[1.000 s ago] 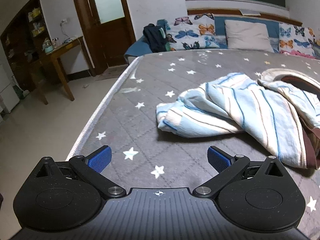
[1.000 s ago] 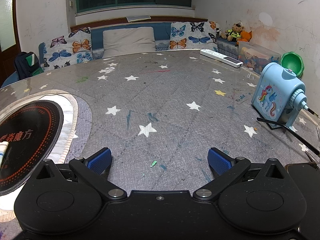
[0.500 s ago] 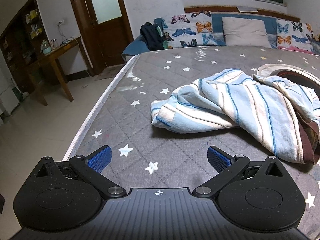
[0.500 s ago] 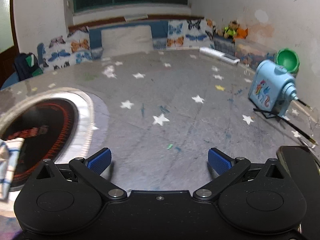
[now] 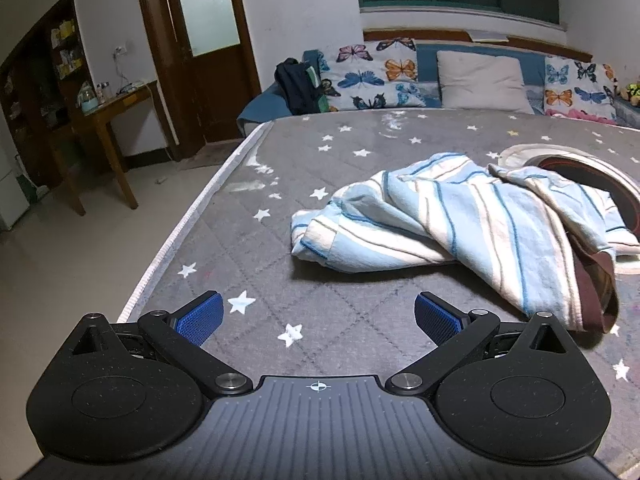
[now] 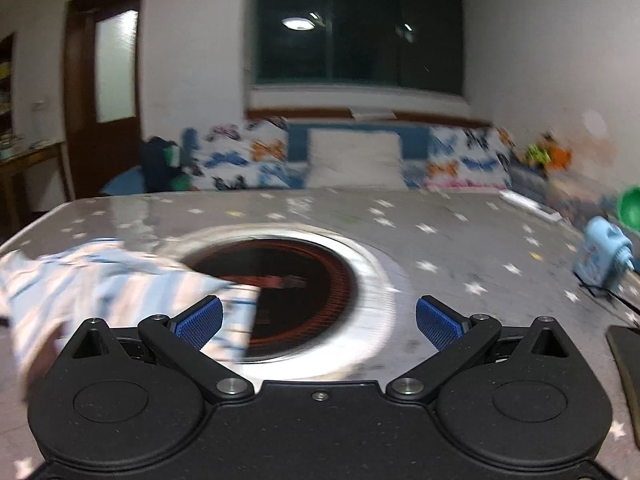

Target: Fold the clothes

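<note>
Your left gripper (image 5: 318, 316) and right gripper (image 6: 318, 318) both gape wide, holding nothing; the blue-striped garment (image 5: 460, 224) lies crumpled, partly draped over the round mat (image 6: 360, 280).

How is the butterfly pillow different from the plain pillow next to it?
The butterfly pillow is white with colourful butterflies all over; the plain pillow is pale grey with no pattern. The butterfly pillow is to the left, beside a dark backpack; the plain pillow sits in the middle, with another butterfly cushion on its right. Both lean upright at the far edge of the starry surface.
</note>
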A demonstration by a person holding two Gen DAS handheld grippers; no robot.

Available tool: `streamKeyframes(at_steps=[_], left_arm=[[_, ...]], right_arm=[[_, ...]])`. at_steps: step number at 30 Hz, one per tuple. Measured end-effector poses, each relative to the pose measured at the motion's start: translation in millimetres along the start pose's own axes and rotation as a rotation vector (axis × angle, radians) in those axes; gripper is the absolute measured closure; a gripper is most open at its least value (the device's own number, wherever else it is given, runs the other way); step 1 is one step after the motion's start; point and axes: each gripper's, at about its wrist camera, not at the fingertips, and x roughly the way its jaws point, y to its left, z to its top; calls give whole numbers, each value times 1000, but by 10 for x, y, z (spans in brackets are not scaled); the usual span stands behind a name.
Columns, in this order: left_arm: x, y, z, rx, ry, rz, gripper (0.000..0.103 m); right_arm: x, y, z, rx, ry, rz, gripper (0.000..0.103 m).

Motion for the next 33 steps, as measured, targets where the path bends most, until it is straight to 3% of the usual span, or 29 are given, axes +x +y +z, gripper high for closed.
streamKeyframes(at_steps=[8, 13, 21, 33], left_arm=[[-147, -16, -47, -15, -17, -25, 0], [-244, -41, -42, -24, -4, -80, 0], [-311, -126, -53, -7, 9, -72, 0], [-436, -228, -124, 21, -4, -47, 0]], right_arm=[[-265, 643, 99, -101, 38, 52, 0], [-343, 945, 174, -131, 73, 22, 0], [-464, 1034, 225, -2, 116, 52, 0], [-613, 1217, 160, -32, 127, 33, 0]])
